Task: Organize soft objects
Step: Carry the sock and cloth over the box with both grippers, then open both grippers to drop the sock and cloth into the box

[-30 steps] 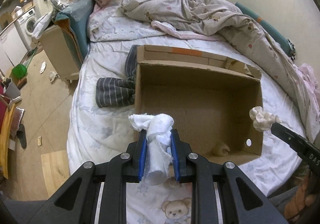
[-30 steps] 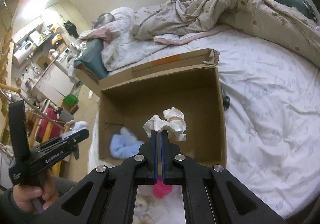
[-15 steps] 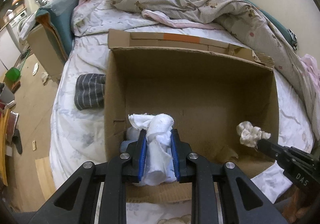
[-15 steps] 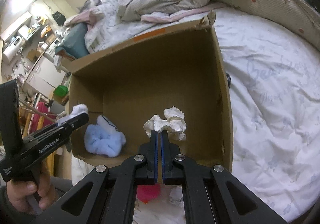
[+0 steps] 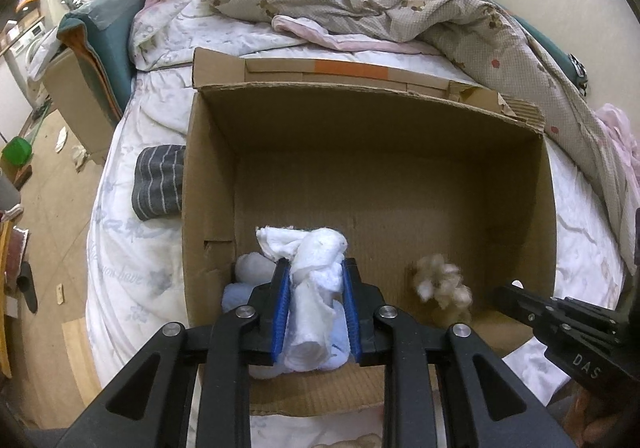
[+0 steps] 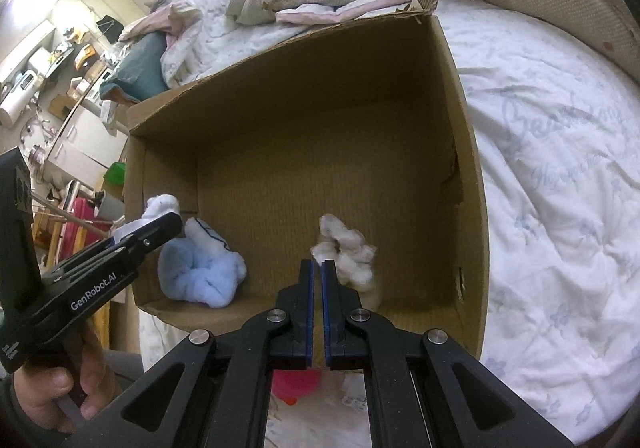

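Note:
An open cardboard box (image 5: 208, 184) (image 6: 468, 176) lies on the bed. My left gripper (image 5: 314, 276) is shut on a rolled white cloth (image 5: 316, 288) and holds it over the box's near left corner. A light blue soft item (image 6: 200, 268) lies on the box floor below it. My right gripper (image 6: 317, 268) has its jaws slightly apart and holds nothing. A cream fluffy item (image 6: 348, 252) (image 5: 442, 282) is blurred, just off the right fingertips, inside the box's near right part.
A grey striped cloth (image 5: 160, 180) lies on the white bedsheet (image 6: 560, 168) left of the box. A crumpled beige quilt (image 5: 400, 12) lies behind the box. A pink object (image 6: 296, 380) sits below the right gripper. The floor and furniture are at the left.
Both grippers have moved forward over the box. The right gripper has opened slightly and let go of the cream fluffy item, which now falls into the box. The left still holds the white cloth.

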### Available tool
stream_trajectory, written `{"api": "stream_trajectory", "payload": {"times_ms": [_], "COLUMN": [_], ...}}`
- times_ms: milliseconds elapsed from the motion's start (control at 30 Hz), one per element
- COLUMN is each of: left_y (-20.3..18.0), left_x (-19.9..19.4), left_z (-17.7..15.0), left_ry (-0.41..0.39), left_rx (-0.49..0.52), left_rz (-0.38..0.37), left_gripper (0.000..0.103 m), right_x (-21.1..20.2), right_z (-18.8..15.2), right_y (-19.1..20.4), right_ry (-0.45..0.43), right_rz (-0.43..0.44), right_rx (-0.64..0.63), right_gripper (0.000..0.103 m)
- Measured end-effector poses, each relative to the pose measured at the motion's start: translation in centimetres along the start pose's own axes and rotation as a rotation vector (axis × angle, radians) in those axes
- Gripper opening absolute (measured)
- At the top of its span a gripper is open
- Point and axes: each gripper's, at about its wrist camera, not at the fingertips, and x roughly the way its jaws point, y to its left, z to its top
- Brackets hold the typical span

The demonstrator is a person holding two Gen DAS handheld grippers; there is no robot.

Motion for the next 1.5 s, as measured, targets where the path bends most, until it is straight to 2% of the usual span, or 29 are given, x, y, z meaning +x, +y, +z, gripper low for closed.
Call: {"api": "stream_trajectory", "payload": {"times_ms": [200, 267, 367, 400, 433, 467, 500, 533, 667, 1100, 1500], "left_y": [-0.3, -0.4, -0.5, -0.5, -0.5, -0.5, -0.5, -0.4, 0.0, 0.4, 1.3], "left_x": [-0.1, -0.1, -0.4, -0.5, -0.6, -0.7, -0.8, -0.8, -1.3, -1.4, -4.0], "left_z": [-0.2, -0.2, -0.3, -0.3, -0.3, -0.3, -0.3, -0.3, -0.2, -0.5, -2.0], "left_ry": [0.011, 0.009, -0.002, -0.007, -0.011, -0.014, -0.016, -0.014, -0.035, -0.026, -0.038], "left_rx": [0.016, 0.018, 0.016, 0.015, 0.014, 0.012, 0.01, 0.009, -0.007, -0.015, -0.032], "left_rz": [0.0, -0.001, 0.006, 0.008, 0.008, 0.007, 0.007, 0.008, 0.006, 0.031, 0.051], "left_gripper": [0.024, 0.028, 0.047, 0.055, 0.058, 0.061, 0.061, 0.061, 0.061, 0.061, 0.062], "right_x": [-0.1, -0.1, -0.2, -0.3, -0.3, -0.3, -0.5, -0.7, -1.1, -1.2, -2.6], "right_z": [-0.2, 0.0, 0.1, 0.1, 0.2, 0.2, 0.2, 0.2, 0.3, 0.3, -0.5], "right_y": [-0.2, -0.1, -0.3, -0.3, -0.5, -0.6, -0.7, -0.9, -1.1, -1.3, -1.4], "right_ry": [0.002, -0.001, -0.008, -0.009, -0.01, -0.013, -0.02, -0.03, -0.047, -0.04, -0.058], "right_rz": [0.001, 0.006, 0.012, 0.014, 0.016, 0.017, 0.017, 0.009, 0.004, 0.009, 0.002], "right_rx": [0.005, 0.009, 0.018, 0.022, 0.026, 0.033, 0.04, 0.046, 0.059, 0.068, 0.074], "right_gripper": [0.005, 0.005, 0.007, 0.011, 0.024, 0.044, 0.06, 0.081, 0.082, 0.082, 0.082]}}
